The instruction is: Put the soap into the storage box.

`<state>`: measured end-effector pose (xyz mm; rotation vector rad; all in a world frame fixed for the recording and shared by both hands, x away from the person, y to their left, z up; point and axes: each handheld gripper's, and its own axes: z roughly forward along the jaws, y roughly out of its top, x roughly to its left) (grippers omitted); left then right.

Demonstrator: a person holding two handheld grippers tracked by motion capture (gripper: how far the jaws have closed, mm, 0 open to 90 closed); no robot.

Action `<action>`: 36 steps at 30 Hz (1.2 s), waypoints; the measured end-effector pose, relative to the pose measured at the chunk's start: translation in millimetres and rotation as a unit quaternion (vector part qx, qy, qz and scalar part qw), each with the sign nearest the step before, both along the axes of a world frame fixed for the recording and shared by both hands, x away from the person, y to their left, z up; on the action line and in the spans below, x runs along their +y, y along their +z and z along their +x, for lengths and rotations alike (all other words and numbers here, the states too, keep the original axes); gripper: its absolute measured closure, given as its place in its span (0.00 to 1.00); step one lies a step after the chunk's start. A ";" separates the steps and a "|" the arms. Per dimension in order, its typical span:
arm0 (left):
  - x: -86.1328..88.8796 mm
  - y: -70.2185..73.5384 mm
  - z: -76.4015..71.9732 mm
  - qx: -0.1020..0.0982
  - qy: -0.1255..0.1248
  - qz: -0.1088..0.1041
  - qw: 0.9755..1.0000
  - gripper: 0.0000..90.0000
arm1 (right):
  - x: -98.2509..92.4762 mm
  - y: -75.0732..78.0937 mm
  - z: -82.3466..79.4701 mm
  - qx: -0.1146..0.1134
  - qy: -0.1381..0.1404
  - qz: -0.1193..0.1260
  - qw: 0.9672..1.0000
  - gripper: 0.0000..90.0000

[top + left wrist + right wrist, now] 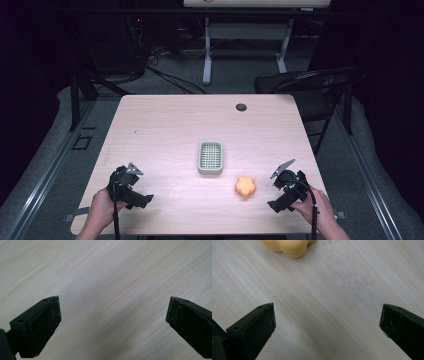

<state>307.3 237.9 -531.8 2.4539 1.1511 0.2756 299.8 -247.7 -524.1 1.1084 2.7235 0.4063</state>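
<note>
An orange flower-shaped piece point(245, 186) lies on the light wooden table point(165, 125), near the front and right of centre. A pale green slotted tray point(210, 157) rests just behind it and to its left, with nothing in it. My right gripper point(278, 198) is held low to the right of the orange piece, jaws wide open over bare wood. In the right gripper view the orange piece point(288, 247) lies ahead at the top edge, beyond my right gripper point(327, 315). My left gripper point(136, 196) sits at the front left, open over bare wood point(112, 285), as the left gripper view point(112, 312) confirms.
A small dark round grommet point(241, 107) is set in the table's far side. A black folding chair point(310, 87) stands past the right far corner. Cables and a white desk frame point(207, 55) lie on the floor behind the table.
</note>
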 end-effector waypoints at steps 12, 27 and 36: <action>0.0 -0.5 -0.8 0.001 -0.004 0.001 1.000 0.00 | 7.7 0.1 -0.6 0.002 0.010 0.009 1.000 0.00; 0.5 -1.3 0.1 0.004 -0.008 -0.006 1.000 0.00 | 24.0 4.5 1.6 -0.006 0.023 0.041 0.999 0.00; 0.4 -1.3 0.2 0.004 -0.008 -0.006 1.000 0.00 | 45.2 4.8 7.4 -0.013 0.047 0.034 0.998 0.00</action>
